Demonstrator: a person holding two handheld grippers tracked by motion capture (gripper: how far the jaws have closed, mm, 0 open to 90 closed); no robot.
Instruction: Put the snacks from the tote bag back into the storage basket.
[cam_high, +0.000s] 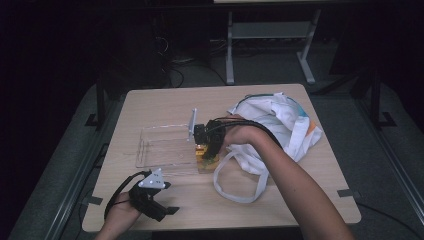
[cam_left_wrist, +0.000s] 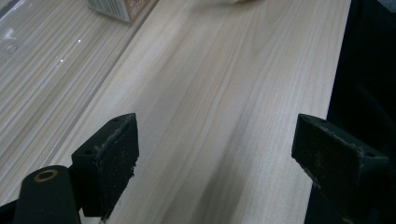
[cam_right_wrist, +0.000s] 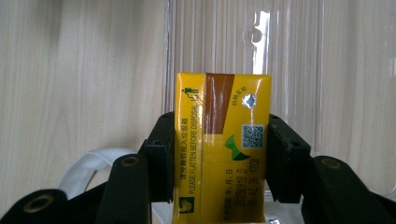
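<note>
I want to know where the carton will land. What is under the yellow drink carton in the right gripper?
Under the yellow drink carton, held by the right gripper, lie the clear plastic tray and wooden table. The spot directly beneath is covered.

Yellow drink carton (cam_right_wrist: 219, 149), upright, gripped

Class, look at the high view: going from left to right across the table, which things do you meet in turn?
Left gripper → clear plastic tray → right gripper clamped on the yellow drink carton → white cloth bag.
</note>
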